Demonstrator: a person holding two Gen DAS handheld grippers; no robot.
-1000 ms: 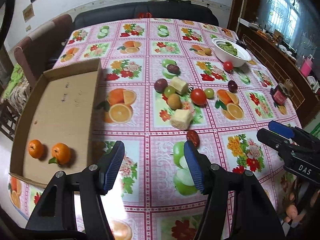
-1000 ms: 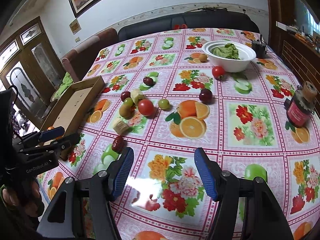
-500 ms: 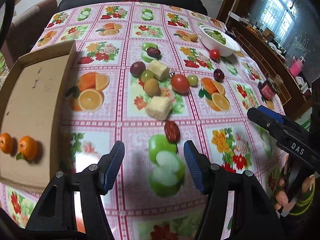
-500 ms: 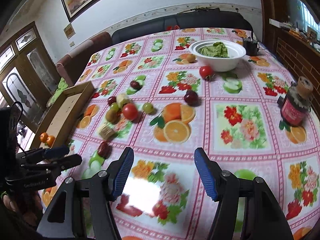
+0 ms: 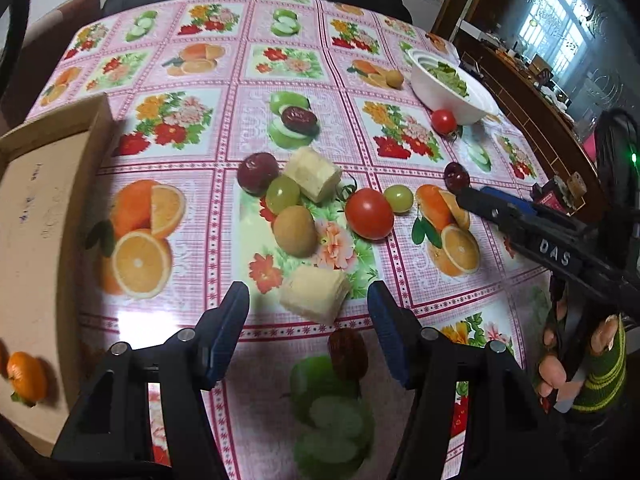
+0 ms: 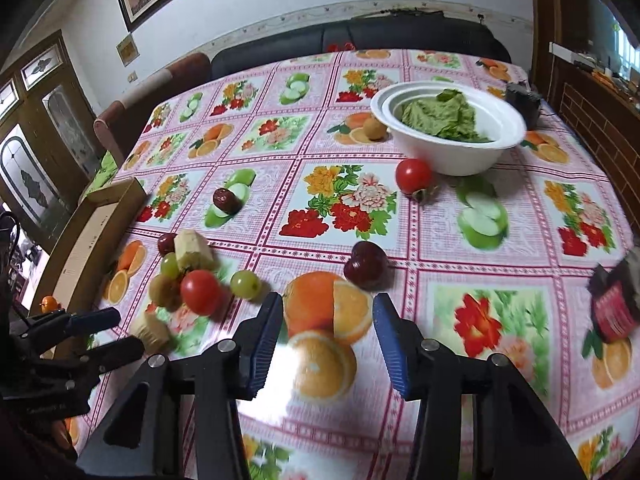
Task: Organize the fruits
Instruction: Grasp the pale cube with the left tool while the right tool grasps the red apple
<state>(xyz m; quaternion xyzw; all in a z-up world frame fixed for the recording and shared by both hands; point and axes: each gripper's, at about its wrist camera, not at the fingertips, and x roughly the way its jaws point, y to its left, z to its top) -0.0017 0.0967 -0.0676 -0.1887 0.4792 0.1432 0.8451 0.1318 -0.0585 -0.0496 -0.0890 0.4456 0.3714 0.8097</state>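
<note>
left wrist view shows the left tongs (image 5: 308, 312) released around a pale cube (image 5: 314, 294) on the surface (image 5: 500, 292), likely bound for the cardboard box (image 5: 36, 216); right tongs (image 6: 328, 320) also released, empty.

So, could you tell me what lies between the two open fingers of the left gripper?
In the left wrist view, a pale yellow block lies just ahead of the left gripper, with a dark red date nearer the camera; neither is gripped.

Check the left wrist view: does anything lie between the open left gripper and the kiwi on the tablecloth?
Yes. A pale yellow cut fruit chunk lies between the open left gripper and the kiwi, just past the fingertips. A dried red date sits nearer still, between the fingers.
</note>
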